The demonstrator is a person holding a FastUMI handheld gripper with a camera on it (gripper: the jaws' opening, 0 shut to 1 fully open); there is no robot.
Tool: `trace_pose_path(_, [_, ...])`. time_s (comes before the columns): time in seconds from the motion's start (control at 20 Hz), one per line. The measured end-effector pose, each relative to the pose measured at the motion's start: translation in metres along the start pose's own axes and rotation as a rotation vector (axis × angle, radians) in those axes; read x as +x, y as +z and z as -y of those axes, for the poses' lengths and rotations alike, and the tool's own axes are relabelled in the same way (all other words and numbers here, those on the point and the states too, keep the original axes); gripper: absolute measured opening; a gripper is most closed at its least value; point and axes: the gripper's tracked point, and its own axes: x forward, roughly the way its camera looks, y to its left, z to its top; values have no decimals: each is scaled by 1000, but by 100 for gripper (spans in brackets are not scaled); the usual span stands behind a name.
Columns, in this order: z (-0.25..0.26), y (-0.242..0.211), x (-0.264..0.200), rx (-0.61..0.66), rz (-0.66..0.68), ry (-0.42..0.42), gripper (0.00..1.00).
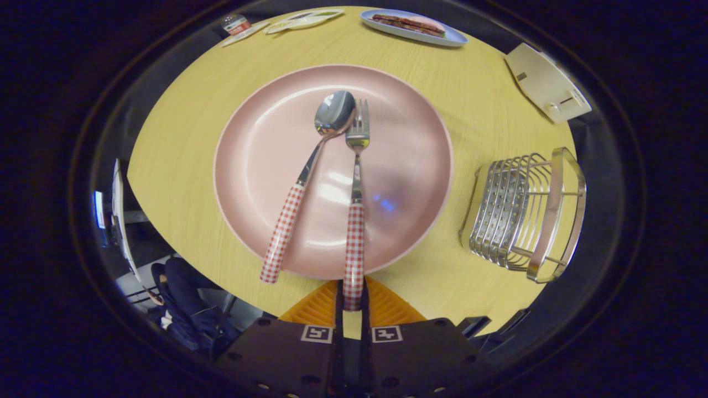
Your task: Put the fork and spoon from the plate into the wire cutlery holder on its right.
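Observation:
A pink plate [409,166] lies on the wooden table just ahead of my fingers. On it lie a spoon [301,182] and a fork [355,193], side by side, each with a red-checked handle and its head pointing away from me. The spoon's handle juts over the near rim, left of the fingers. The fork's handle end sits between my fingers, and my gripper [352,304] is shut on it at the plate's near rim. The wire cutlery holder [525,215] stands to the right of the plate, with nothing in it.
A blue plate of food [415,26] sits at the table's far edge, with small flat items [301,21] to its left. A white device [547,83] lies at the far right. A person sits below the table's left edge [188,309].

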Motion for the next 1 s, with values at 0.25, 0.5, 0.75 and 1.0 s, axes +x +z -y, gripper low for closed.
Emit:
trace_pose_path(0.25, [-1,-12,-22,61,-27,52,2])
trace_pose_path(0.5, [-1,-22,-61,138,-14,129,2])
trace_pose_path(0.75, [13,-31,-118,184,3,173,2])
trace_pose_path(1.0, [68,-48,-171,285,-12,111,2])
